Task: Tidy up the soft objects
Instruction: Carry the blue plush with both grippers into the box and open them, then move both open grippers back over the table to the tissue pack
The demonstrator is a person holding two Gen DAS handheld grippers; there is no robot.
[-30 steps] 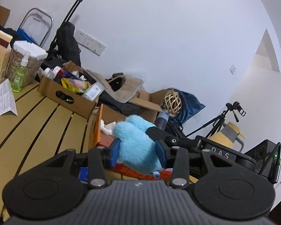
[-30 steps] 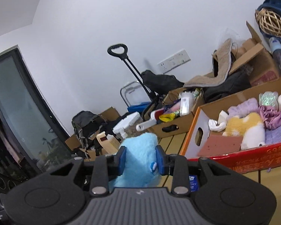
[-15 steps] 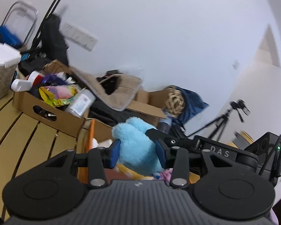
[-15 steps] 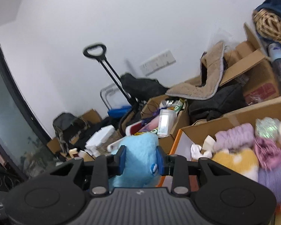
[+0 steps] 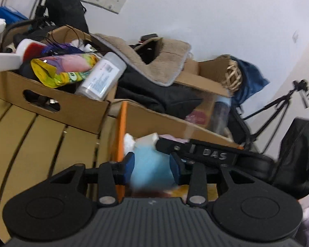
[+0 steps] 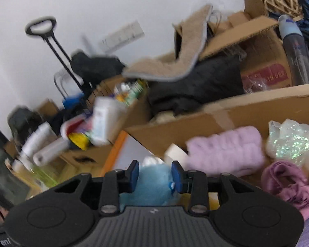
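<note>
1. The left gripper point(image 5: 151, 167) pinches a blue plush toy point(image 5: 150, 164) between its blue pads; the toy fills the gap from pad to pad. Its jaws have just been closing a little on the toy.
2. The right gripper point(image 6: 155, 174) grips the same blue plush toy point(image 6: 154, 183) from the other side, the fur bulging between its pads. Its jaws have just been opening slightly, with the toy between them.
3. Held by both grippers, the toy hangs over the near left corner of a cardboard box point(image 6: 247, 111) with an orange edge point(image 5: 121, 135).
4. Inside that box lie a lilac fuzzy bundle point(image 6: 224, 150), a crumpled purple cloth point(image 6: 286, 183), a shiny crinkled wrap point(image 6: 288, 140) and a white piece point(image 6: 176, 154) beside the lilac bundle.
5. In the left wrist view the right gripper's black arm point(image 5: 214, 154) reaches in from the right, just beyond the toy.
6. A second, smaller cardboard box point(image 5: 51, 103) stands just left of the first on the slatted wooden table point(image 5: 31, 144); it holds a clear bottle point(image 5: 102, 76) and a yellow packet point(image 5: 59, 70).
7. Behind both boxes lie a beige fleece mat point(image 5: 154, 61) and dark clothing point(image 5: 154, 94).
8. Both views are blurred.
</note>
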